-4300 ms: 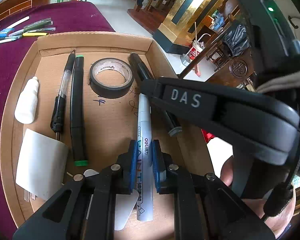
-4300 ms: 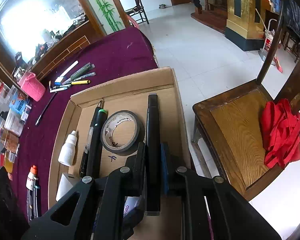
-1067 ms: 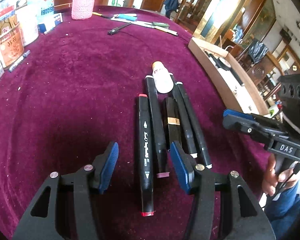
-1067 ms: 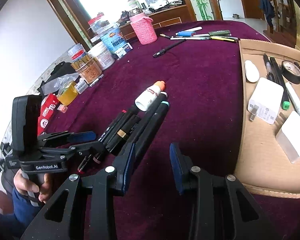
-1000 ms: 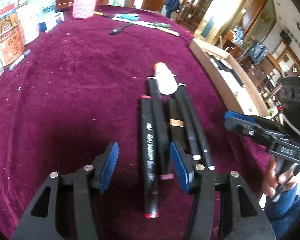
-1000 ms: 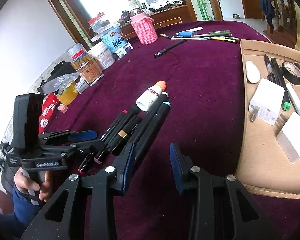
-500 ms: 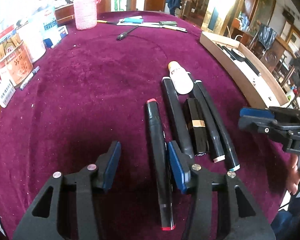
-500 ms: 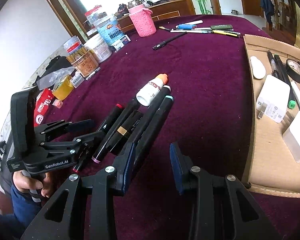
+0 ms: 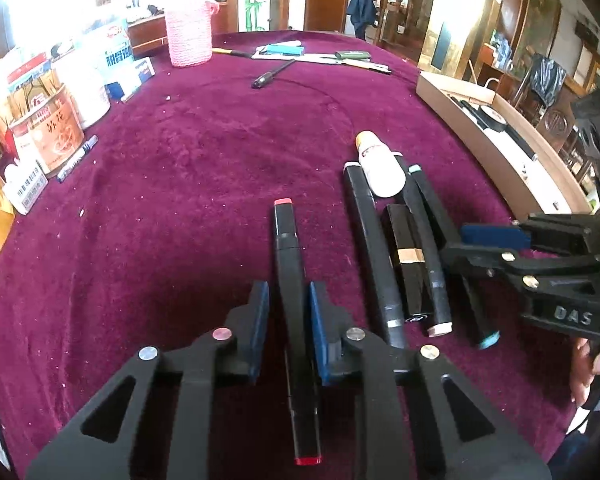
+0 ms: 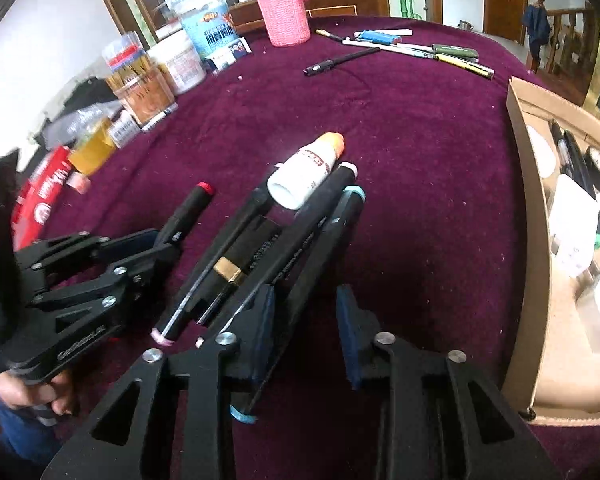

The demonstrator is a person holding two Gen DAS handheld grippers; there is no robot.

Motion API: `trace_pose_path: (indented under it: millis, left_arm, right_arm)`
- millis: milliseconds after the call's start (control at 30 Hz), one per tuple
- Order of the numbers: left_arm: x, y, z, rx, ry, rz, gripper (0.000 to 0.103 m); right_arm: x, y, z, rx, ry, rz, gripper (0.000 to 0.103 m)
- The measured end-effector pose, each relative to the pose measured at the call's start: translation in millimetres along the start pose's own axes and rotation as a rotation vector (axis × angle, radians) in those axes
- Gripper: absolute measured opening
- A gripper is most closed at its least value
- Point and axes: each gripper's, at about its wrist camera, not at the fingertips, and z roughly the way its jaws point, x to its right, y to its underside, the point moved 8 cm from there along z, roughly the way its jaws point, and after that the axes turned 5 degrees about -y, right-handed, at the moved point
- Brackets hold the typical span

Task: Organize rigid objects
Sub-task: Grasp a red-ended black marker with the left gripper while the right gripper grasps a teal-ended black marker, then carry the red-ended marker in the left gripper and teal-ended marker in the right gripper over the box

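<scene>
1. We see the left gripper (image 9: 288, 328) closing on the red-capped marker (image 9: 286, 236), pads pressing its barrel; the marker lies on the velvet cloth (image 9: 200, 168), just left of the marker bundle (image 9: 404, 248).
2. Right gripper (image 10: 304, 332) jaws closing, teal-capped marker (image 10: 336, 228) between them but gap on the right pad, so not yet gripped.
3. Risk: smooth round barrels may roll or pivot w/ an off-centre pinch.
4. Risk: the white bottle (image 10: 304, 176) rests atop the bundle (could tumble when the teal one lifts).
5. Cardboard tray (image 10: 540, 320) is well to the right.
</scene>
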Motion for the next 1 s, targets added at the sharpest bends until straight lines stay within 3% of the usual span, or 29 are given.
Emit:
trace_pose_path:
  millis: [400, 567, 833, 1000]
  left_arm:
    - [0.8, 0.2, -0.3, 0.008, 0.003, -0.003, 0.018]
    - [-1.3, -0.3, -1.2, 0.018, 0.016, -0.027, 0.012]
    - [2.3, -3.9, -11.6, 0.045, 0.01, -0.038, 0.012]
    - [8.2, -10.2, -25.8, 0.072, 0.047, -0.076, 0.012]
  right_arm:
    - [11.2, 6.6, -8.1, 0.045, 0.083, -0.078, 0.014]
    - [17.0, 7.7, -18.8, 0.079, 0.027, -0.016, 0.014]
    - [22.5, 8.8, -39.2, 0.127, -0.018, 0.027, 0.014]
    - [26.6, 8.4, -55.1, 0.171, -0.047, 0.051, 0.014]
